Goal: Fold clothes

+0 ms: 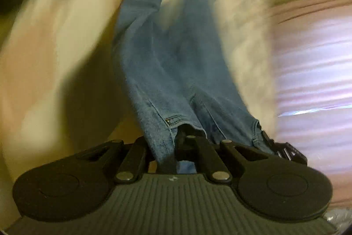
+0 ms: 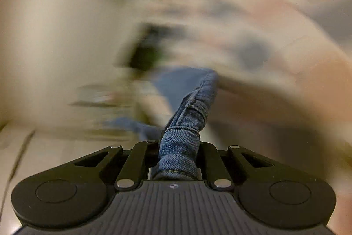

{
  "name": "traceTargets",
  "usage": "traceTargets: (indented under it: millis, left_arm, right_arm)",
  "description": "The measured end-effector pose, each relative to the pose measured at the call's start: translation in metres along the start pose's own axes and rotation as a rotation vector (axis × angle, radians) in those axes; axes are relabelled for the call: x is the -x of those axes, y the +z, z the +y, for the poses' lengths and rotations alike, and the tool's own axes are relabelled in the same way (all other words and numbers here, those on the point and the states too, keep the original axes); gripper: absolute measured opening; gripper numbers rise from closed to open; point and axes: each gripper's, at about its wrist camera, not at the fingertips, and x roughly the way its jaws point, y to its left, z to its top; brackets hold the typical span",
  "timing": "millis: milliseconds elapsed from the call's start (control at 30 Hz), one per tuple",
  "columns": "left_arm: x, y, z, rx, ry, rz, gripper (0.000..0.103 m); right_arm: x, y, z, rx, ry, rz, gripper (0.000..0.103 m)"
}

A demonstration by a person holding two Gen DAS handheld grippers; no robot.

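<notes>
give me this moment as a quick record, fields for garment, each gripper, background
garment: blue jeans, held in the air by both grippers
left gripper: shut on the jeans near a riveted pocket edge
right gripper: shut on a bunched, seamed fold of the jeans
other gripper in view: a dark part at the jeans' right edge in the left view, likely the right gripper
background: blurred in both views, nothing else can be told
fold state: not yet folded

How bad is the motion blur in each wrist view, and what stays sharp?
Left wrist: background smeared, streaky glare at right; the jeans and left gripper stay fairly sharp. Right wrist: heavier blur, surroundings unreadable; only the denim and right gripper are crisp.
</notes>
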Motion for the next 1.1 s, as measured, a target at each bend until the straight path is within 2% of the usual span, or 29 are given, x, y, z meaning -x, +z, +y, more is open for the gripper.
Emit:
traceTargets:
  millis: [67,100,133,167,200,233,267,300,333,367,400,500,533,600,667,733,767,800,867,933,1000,1067,1100]
  left_arm:
    - [-0.035,-0.026,0.032,0.031,0.082,0.066,0.002]
    - [-0.039,-0.035,0.042,0.059,0.079,0.056,0.003]
    - [-0.042,-0.044,0.051,0.089,0.071,0.042,0.004]
    - [-0.039,-0.051,0.055,0.117,0.044,0.021,0.006]
    - [-0.038,-0.056,0.059,0.133,0.031,0.012,0.015]
    - [-0.038,-0.06,0.063,0.148,0.018,0.003,0.022]
    - [-0.038,-0.064,0.066,0.159,0.009,-0.004,0.022]
    - [-0.039,-0.063,0.066,0.148,0.022,-0.002,0.02]
    - [-0.04,-0.058,0.065,0.128,0.04,0.004,0.01]
    - [-0.04,-0.054,0.062,0.108,0.051,0.008,0.003]
    - [-0.032,-0.054,0.053,0.091,0.034,0.005,0.003]
    - [-0.001,-0.053,0.027,-0.01,-0.013,-0.015,0.003]
    - [0.004,-0.051,0.017,-0.053,-0.024,-0.019,0.003]
    - [0.019,-0.062,0.002,-0.135,-0.054,-0.007,0.003]
    - [0.015,-0.081,0.001,-0.178,-0.051,0.039,0.009]
    - [-0.009,-0.099,0.015,-0.164,0.058,0.132,0.017]
    - [-0.021,-0.109,0.025,-0.132,0.126,0.189,0.017]
    - [-0.025,-0.118,0.031,-0.119,0.154,0.228,0.017]
    - [-0.018,-0.129,0.034,-0.149,0.144,0.276,0.018]
    - [-0.007,-0.132,0.034,-0.189,0.131,0.299,0.022]
    - [0.005,-0.127,0.033,-0.235,0.119,0.303,0.022]
    - [0.007,-0.107,0.033,-0.276,0.156,0.282,0.022]
    - [0.013,-0.096,0.037,-0.294,0.172,0.27,0.022]
  right_arm:
    - [-0.018,-0.017,-0.084,-0.092,-0.198,0.038,0.011]
    - [-0.023,-0.024,-0.114,-0.117,-0.253,0.042,0.014]
    - [-0.021,-0.031,-0.134,-0.146,-0.232,0.016,0.015]
    - [-0.021,-0.033,-0.142,-0.164,-0.195,-0.001,0.021]
    - [-0.022,-0.034,-0.146,-0.177,-0.16,-0.011,0.031]
    - [-0.023,-0.035,-0.15,-0.189,-0.125,-0.022,0.034]
    - [-0.025,-0.032,-0.149,-0.174,-0.119,-0.021,0.048]
    - [-0.027,-0.029,-0.146,-0.143,-0.121,-0.018,0.055]
    - [-0.028,-0.029,-0.147,-0.119,-0.125,-0.013,0.055]
    - [-0.024,-0.031,-0.149,-0.105,-0.139,-0.004,0.039]
    - [-0.024,-0.03,-0.152,-0.1,-0.151,0.009,0.013]
    - [0.0,-0.029,-0.138,-0.039,-0.124,0.048,0.012]
    - [0.028,-0.044,-0.14,0.007,-0.108,0.053,0.012]
    - [0.055,-0.039,-0.13,0.061,-0.071,0.04,0.011]
    - [0.077,-0.036,-0.129,0.087,-0.086,0.006,0.011]
    - [0.086,-0.038,-0.143,0.093,-0.154,-0.008,0.017]
    - [0.087,-0.042,-0.154,0.073,-0.199,-0.01,0.036]
    - [0.09,-0.049,-0.161,0.05,-0.253,-0.024,0.061]
    - [0.097,-0.065,-0.171,0.002,-0.367,-0.058,0.056]
    - [0.106,-0.086,-0.172,-0.026,-0.454,-0.107,0.057]
    - [0.115,-0.116,-0.156,0.036,-0.498,-0.154,0.058]
    - [0.113,-0.158,-0.135,0.146,-0.514,-0.169,0.057]
    - [0.111,-0.18,-0.125,0.202,-0.519,-0.174,0.052]
